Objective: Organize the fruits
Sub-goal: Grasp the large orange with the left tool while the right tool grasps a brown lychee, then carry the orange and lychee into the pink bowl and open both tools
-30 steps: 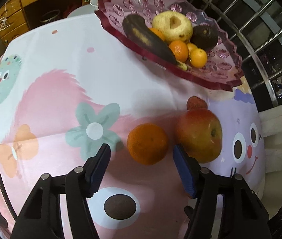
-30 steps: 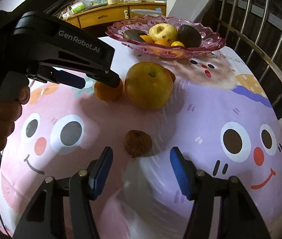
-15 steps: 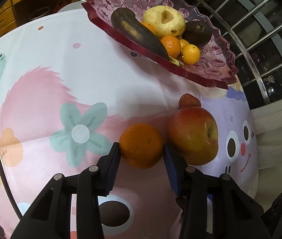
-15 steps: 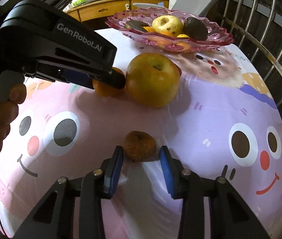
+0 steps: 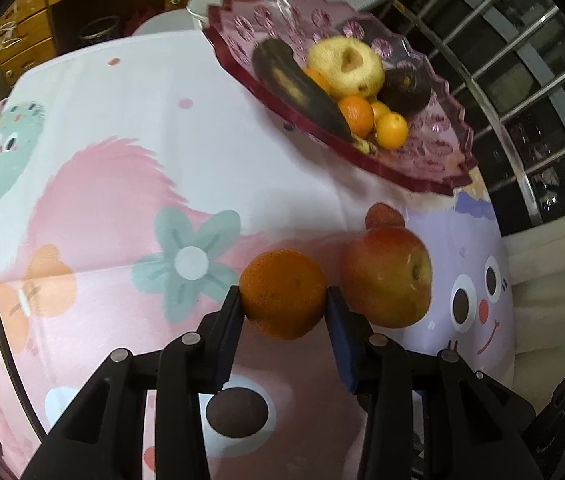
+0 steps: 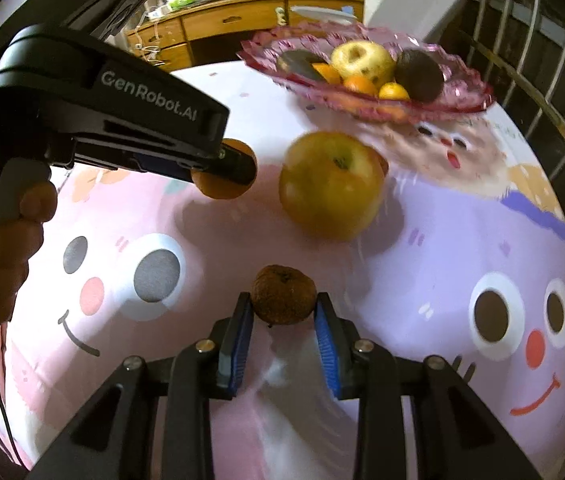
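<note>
Both sets of jaws, open a second ago, have closed: the left gripper (image 5: 285,300) now pinches the orange (image 5: 282,294) beside the apple (image 5: 387,277), the right gripper (image 6: 283,309) clamps the shrivelled brown fruit (image 6: 283,300), both apparently ready for the pink dish (image 5: 434,168) across the worktop (image 5: 122,128).

- I see the orange (image 5: 282,294), round and bright, clamped between padded fingers.
- The brown wrinkled fruit (image 6: 283,300) is pinched likewise.
- The big yellow-red apple (image 5: 387,277) sits upright mid-tablecloth.
- The pink glass dish (image 5: 422,160), fruit-laden, occupies the tablecloth's far edge.
</note>
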Tool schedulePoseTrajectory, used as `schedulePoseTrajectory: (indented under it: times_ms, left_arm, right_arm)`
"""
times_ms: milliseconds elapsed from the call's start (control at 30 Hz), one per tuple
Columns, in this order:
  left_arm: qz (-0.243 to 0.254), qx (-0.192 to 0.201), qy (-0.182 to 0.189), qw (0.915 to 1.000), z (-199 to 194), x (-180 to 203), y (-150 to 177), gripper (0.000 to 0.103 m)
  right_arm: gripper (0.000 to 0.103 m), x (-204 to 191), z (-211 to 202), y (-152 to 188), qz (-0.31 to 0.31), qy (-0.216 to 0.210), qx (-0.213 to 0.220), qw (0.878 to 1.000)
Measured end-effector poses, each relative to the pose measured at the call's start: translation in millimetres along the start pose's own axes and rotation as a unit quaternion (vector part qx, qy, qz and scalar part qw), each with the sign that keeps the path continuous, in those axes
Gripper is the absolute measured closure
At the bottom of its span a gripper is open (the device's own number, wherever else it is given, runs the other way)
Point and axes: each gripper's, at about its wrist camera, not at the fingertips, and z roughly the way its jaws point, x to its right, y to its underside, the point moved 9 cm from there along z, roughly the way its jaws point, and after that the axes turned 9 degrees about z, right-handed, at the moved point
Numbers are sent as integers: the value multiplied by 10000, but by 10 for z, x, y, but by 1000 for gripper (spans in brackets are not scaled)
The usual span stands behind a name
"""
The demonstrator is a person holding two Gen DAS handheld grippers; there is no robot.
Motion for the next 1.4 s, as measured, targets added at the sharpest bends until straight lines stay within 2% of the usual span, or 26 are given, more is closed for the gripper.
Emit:
schedulePoseTrajectory:
  times_ms: [333, 467, 767, 900, 1100, 1400]
  left_arm:
    - [-160, 571, -3, 9982, -476, 208, -210, 64]
    - [-188, 696, 18, 9974, -542, 308, -288, 63]
    - [-245, 1052, 119, 9941, -482, 577, -467, 63]
    - [-126, 1208, 100, 9925, -472, 712, -580, 63]
    - [-218, 1323, 106, 9909, -354, 827, -731, 63]
    - [-477, 1299, -81, 9903, -203, 766, -789, 63]
  right_arm:
    - [72, 86, -347, -409, -29, -448, 108, 9989]
    - [72, 218, -447, -621, 4, -477, 265, 9985]
    - [72, 671, -495, -1143, 131, -473, 685, 9964]
    - [72, 847, -453, -1327, 219, -501, 814, 9952]
    - [72, 1021, -354, -1467, 322, -637, 839, 9939]
    - [71, 1100, -180, -1534, 264, -777, 766, 9937]
